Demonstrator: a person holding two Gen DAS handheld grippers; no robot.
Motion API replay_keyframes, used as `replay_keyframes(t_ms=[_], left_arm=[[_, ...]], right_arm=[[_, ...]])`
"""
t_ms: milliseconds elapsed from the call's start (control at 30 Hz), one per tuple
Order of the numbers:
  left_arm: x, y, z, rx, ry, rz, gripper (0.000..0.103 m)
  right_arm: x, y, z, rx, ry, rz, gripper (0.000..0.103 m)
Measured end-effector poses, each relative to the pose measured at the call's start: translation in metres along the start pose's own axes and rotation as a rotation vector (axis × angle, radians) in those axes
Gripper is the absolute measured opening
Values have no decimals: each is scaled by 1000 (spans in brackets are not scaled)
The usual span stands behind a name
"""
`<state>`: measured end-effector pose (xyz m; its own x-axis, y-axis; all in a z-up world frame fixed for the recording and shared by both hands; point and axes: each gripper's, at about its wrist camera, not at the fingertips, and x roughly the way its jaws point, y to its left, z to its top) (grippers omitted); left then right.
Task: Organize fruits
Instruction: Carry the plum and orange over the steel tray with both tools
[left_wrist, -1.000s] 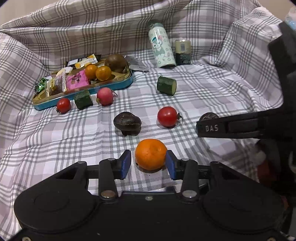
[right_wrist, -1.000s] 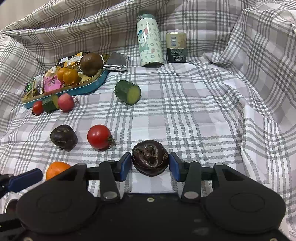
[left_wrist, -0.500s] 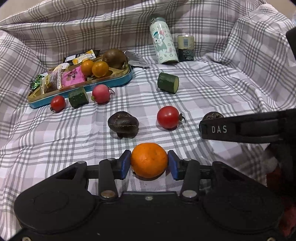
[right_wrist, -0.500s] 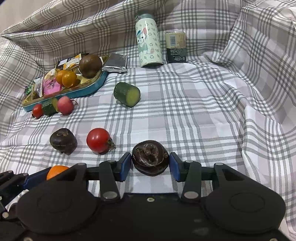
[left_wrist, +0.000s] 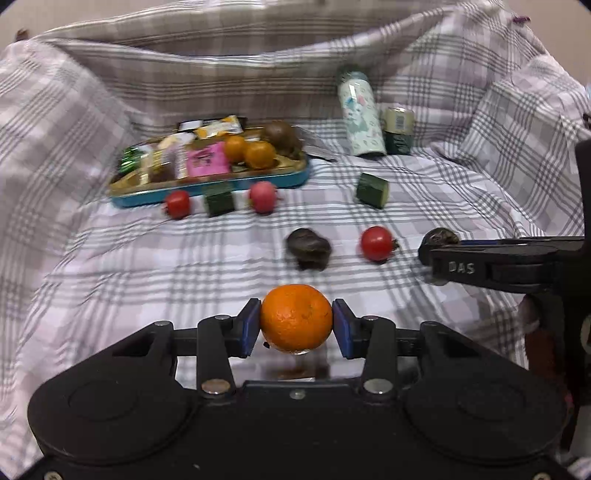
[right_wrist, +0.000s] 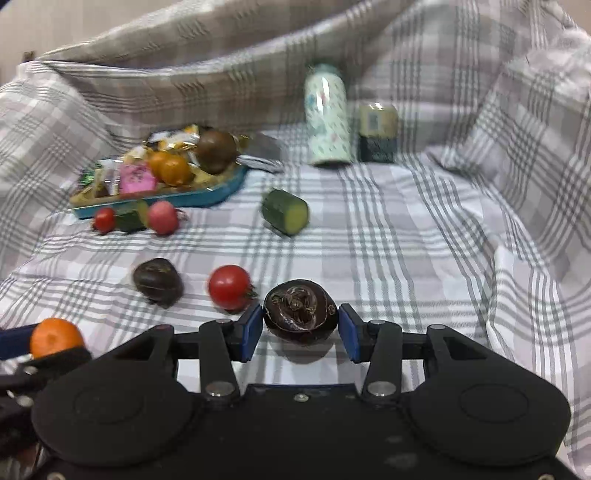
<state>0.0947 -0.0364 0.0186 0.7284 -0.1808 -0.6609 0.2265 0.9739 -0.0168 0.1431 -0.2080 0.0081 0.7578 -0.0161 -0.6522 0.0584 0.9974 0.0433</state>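
On the checked cloth (left_wrist: 140, 280), grey and white and rumpled up into folds at the back and both sides, fruit lies scattered in front of a blue tray (left_wrist: 207, 192). Beyond the cloth's raised back edge only a plain pale wall shows.

Near the bottom of the left wrist view, the left tongs (left_wrist: 296, 325) are closed on an orange (left_wrist: 296, 318), both blue pads (left_wrist: 251, 326) pressed against its sides. Its shadow lies on the cloth below it, so it looks lifted clear.

The right tongs (right_wrist: 301, 326) grip a dark brown round fruit (right_wrist: 300, 312) the same way, pads touching it on each side, with a shadow under it too.

Just ahead of the tongs, a red tomato (right_wrist: 229, 286) and a second dark fruit (right_wrist: 158, 281) rest on the cloth, near each other but apart. Farther back lies a cut piece of cucumber (right_wrist: 285, 211) on its side.

Along the tray's front edge sit a small tomato (left_wrist: 177, 204), another cucumber piece (left_wrist: 219, 199) and a pink-red fruit (left_wrist: 263, 196), side by side in a row. The tray itself holds two small oranges (left_wrist: 251, 150), a brown fruit (left_wrist: 280, 136) and snack packets (left_wrist: 205, 162).

At the back stand a patterned bottle (left_wrist: 360, 114) and, just beside it, a short can (left_wrist: 397, 129), both upright. The far things are blurred.
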Motion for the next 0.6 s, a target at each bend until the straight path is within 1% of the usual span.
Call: replay_keyframes(t_ms=[167,300,467,600], left_arm=[[-23,23,-19,-49,-4,31,50],[-37,37,-35,-95,4,30,50],[-53,44,-49,-126,-5,19,50],[-67,40,-59,-121,-27,3,50]], right_arm=[[-21,11,-5,-52,-45,57,46],[-45,14,-13,-14,-50,98,46],[-78,20,-37,-37,-56,86,46],[-98,18,-60,-6,-32,93,46]])
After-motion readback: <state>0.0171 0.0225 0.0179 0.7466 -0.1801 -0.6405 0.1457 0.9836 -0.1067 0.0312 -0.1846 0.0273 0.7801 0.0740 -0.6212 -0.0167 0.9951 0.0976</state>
